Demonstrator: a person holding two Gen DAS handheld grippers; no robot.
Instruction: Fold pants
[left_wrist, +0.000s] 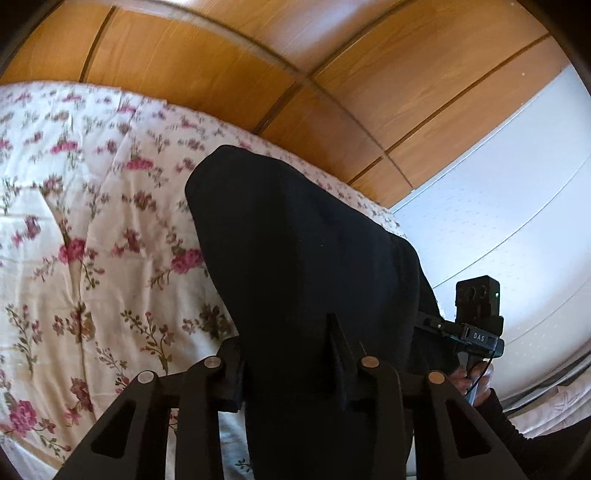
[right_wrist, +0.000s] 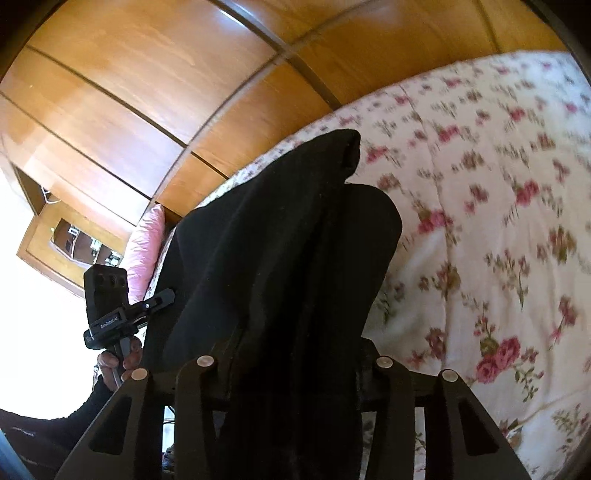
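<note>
Two pinches nearest: left hand-held gripper (left_wrist: 291, 354) and right hand-held gripper (right_wrist: 295, 354), each clamped on black pants (left_wrist: 295, 240), about equally near. Draped forward from both sets of fingers, long axis running away toward the wooden wardrobe (left_wrist: 229, 55). Resting on the floral bed (left_wrist: 85, 221) beyond, far end rounded.

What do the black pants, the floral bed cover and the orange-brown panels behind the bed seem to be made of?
Black pants: soft matte fabric, perhaps knit cotton; it drapes limply and shows lint specks.
Floral bed cover: thin printed cloth, seemingly quilted, with stitched seams and creases.
Orange-brown panels: glossy wood or wood-look laminate; grain streaks and window glare show.
</note>
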